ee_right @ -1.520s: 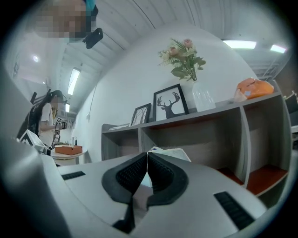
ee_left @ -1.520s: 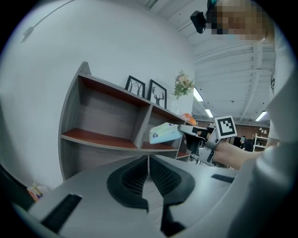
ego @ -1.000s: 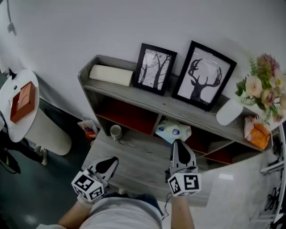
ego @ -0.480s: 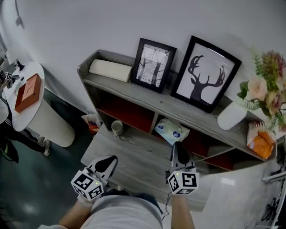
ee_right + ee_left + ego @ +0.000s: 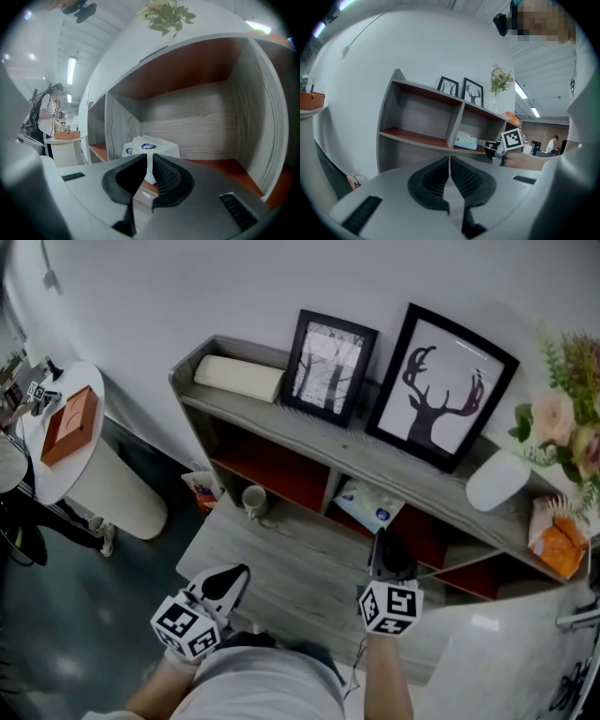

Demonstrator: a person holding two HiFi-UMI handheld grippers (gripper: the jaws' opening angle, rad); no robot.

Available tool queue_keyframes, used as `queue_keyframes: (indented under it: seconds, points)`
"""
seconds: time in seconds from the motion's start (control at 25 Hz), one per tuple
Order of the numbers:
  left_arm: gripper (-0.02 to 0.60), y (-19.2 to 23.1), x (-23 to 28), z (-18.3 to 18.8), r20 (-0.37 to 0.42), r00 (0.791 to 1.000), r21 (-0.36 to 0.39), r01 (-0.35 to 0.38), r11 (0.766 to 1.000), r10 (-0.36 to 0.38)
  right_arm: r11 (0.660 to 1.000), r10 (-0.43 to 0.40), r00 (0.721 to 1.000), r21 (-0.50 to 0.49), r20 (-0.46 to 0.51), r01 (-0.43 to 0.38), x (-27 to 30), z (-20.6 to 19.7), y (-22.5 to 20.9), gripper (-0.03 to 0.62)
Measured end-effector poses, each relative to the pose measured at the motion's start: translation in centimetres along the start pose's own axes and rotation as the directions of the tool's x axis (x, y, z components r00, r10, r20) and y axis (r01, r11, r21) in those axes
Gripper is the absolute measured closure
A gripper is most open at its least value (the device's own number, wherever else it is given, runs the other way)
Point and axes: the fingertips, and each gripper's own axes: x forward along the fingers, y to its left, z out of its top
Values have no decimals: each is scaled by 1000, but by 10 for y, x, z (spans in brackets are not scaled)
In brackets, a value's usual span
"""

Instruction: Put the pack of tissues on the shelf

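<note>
The pack of tissues (image 5: 371, 505), white with blue round labels, lies at the front of the shelf's (image 5: 281, 432) middle compartment; it also shows in the left gripper view (image 5: 465, 140) and the right gripper view (image 5: 151, 146). My right gripper (image 5: 380, 540) is shut and points straight at the pack, its tips (image 5: 150, 157) at the pack's near corner. I cannot tell whether they touch it. My left gripper (image 5: 228, 583) is shut and empty, held low over the grey table, well left of the pack; its jaws (image 5: 449, 160) meet.
A mug (image 5: 253, 500) stands in front of the left compartment. On the shelf top are a white roll (image 5: 239, 379), two framed pictures (image 5: 330, 366), a white vase (image 5: 499, 480) and an orange bag (image 5: 560, 542). A round white table with an orange box (image 5: 70, 425) stands left.
The right gripper has stayed shut and pointed at the pack; the pack now sits a little deeper under the top board. The left gripper has not moved.
</note>
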Motion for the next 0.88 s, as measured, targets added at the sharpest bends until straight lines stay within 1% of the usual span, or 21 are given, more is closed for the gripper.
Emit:
queue_keyframes:
  seconds: [0.36, 0.4, 0.48, 0.52, 0.68, 0.88]
  points:
    - [557, 4, -4, -4, -7, 1000, -11, -23, 1000, 23, 999, -42, 999, -1, -21, 42, 8, -4, -11, 565]
    - [557, 4, -3, -4, -7, 1000, -12, -24, 1000, 24, 999, -42, 999, 2, -23, 42, 8, -5, -11, 552]
    - [556, 4, -3, -4, -6, 1000, -12, -24, 1000, 24, 999, -37, 999, 12, -28, 38, 9, -7, -10, 489]
    - [557, 4, -3, -4, -5, 1000, -12, -23, 1000, 23, 999, -35, 999, 18, -30, 36, 9, -8, -10, 476]
    - [557, 3, -2, -4, -5, 1000, -13, -17, 1000, 16, 999, -33, 999, 29, -22, 33, 7, -6, -9, 456]
    - [557, 2, 3, -3, -6, 1000, -10, 3, 1000, -4, 999, -32, 999, 39, 12, 31, -2, 9, -8, 454]
